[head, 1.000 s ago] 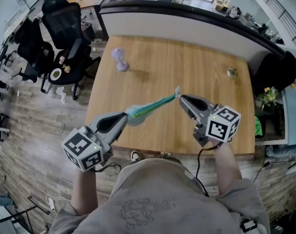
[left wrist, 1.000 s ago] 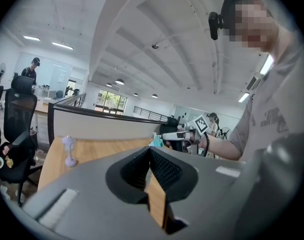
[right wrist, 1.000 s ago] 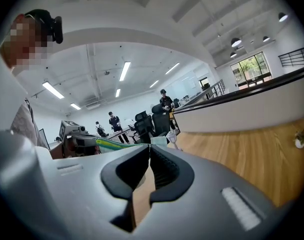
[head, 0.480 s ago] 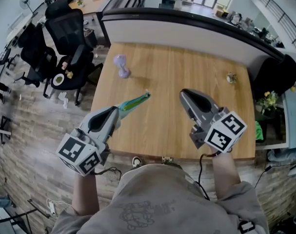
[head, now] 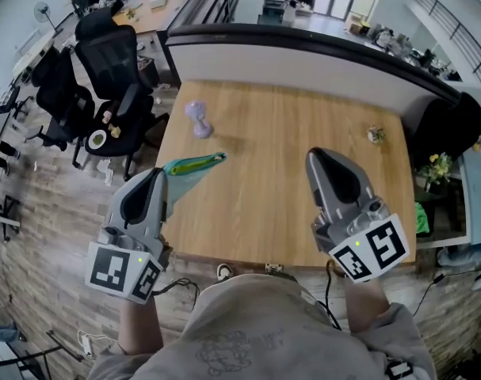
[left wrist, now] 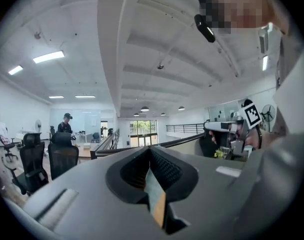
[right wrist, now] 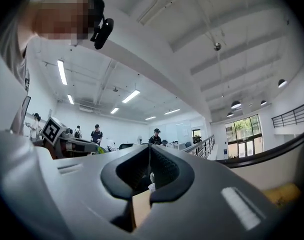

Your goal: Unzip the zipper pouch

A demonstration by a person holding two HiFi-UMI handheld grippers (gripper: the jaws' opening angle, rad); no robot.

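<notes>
Head view showed the left gripper (head: 164, 177) pinched shut on one end of the zipper pouch (head: 192, 168); the pouch stuck out from it in the air over the left side of the table (head: 288, 133), and its other end was free; in the left gripper view a thin strip of the pouch (left wrist: 155, 196) sat tight between the jaws; the right gripper (head: 318, 156) was well apart from the pouch, and its jaws were shut too; the right gripper view showed only a tiny pale bit at the pinch line, and I could not tell what it was; I could not tell if the zip was open; if it was not, I think the right gripper should open up, go to the free end and pinch just the little pull; the left should hold on hard and stay put, and the right should pull straight along the zip, not up or to the side, so the pouch does not twist or slip out; a second before, the pouch was stretched tight between both grippers, with the right one pinching its far end; half a second before, that end was already free; both grippers had also come up closer to the head, and the pouch had swung to the left.
</notes>
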